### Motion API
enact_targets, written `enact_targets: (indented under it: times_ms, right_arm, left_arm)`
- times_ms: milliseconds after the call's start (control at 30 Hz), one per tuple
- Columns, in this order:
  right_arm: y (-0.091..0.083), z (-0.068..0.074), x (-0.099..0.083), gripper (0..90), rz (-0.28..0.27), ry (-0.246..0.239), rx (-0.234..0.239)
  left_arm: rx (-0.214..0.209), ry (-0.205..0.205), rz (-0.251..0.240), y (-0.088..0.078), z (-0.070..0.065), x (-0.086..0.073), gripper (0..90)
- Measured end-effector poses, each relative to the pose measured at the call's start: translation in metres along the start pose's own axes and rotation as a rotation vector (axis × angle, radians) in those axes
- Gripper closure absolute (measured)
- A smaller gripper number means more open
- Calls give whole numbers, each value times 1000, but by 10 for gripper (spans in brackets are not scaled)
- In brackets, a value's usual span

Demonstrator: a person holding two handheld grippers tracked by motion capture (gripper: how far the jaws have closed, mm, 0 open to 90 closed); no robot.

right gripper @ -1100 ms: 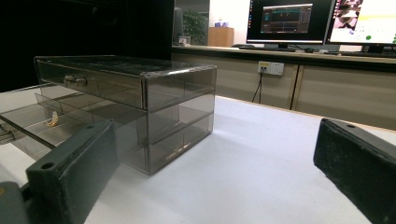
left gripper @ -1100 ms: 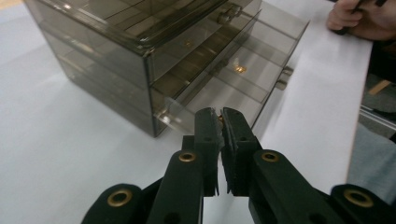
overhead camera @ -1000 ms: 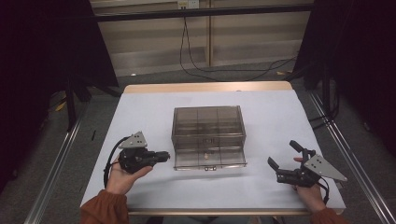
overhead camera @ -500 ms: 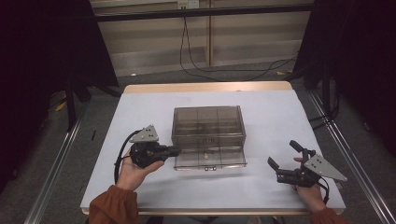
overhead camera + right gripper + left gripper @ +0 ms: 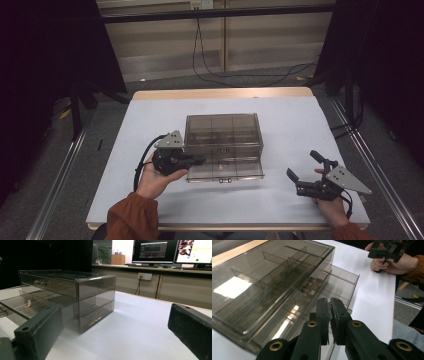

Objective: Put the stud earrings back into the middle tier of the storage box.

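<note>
The smoked plastic drawer box (image 5: 223, 137) stands near the middle of the white table (image 5: 300, 120), a little to the left of centre. Its lower drawer (image 5: 225, 171) is pulled out toward you, and the upper drawer is closed, with a small knob (image 5: 40, 283) on its front.

Your left gripper (image 5: 197, 161) is at the left front corner of the box, just above the open drawer. Its jaws are closed together and I see nothing between them; in the left gripper view the tips (image 5: 330, 305) sit directly over the drawer's wall. Your right gripper (image 5: 305, 167) rests on the table to the right, well apart from the box, with its jaws wide open and empty.

I judge that this box is light and stiff, and its walls are smooth and slippery. If you push the drawer with one gripper only, the whole box may slide on the table. The thin plastic walls can also crack or flex if you squeeze them hard. So the best places to hold are the small knob on a drawer front, or the top edge of the drawer's front wall. A small pale object (image 5: 28, 305) lies inside the open drawer; I cannot tell what it is, but move the drawer gently so it does not roll.
</note>
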State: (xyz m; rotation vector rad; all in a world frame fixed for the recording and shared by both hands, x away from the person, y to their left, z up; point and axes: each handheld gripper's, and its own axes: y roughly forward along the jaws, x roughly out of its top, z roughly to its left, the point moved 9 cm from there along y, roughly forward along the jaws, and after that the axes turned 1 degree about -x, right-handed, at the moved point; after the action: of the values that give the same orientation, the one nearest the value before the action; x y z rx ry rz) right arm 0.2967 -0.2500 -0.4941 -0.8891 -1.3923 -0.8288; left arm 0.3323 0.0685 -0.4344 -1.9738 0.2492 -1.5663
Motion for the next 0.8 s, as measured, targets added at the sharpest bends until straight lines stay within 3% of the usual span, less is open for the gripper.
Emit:
enact_targets:
  times_ms: [433,533,800]
  right_arm:
    - [0,0,0,0,1,2,-1]
    - [0,0,0,0,1,2,-1]
    - [0,0,0,0,2,1,-1]
  left_arm:
    - [-27,68,110,25,-5,17,857]
    - [-30,92,157,30,-4,20,856]
    - [-44,110,219,44,-7,26,856]
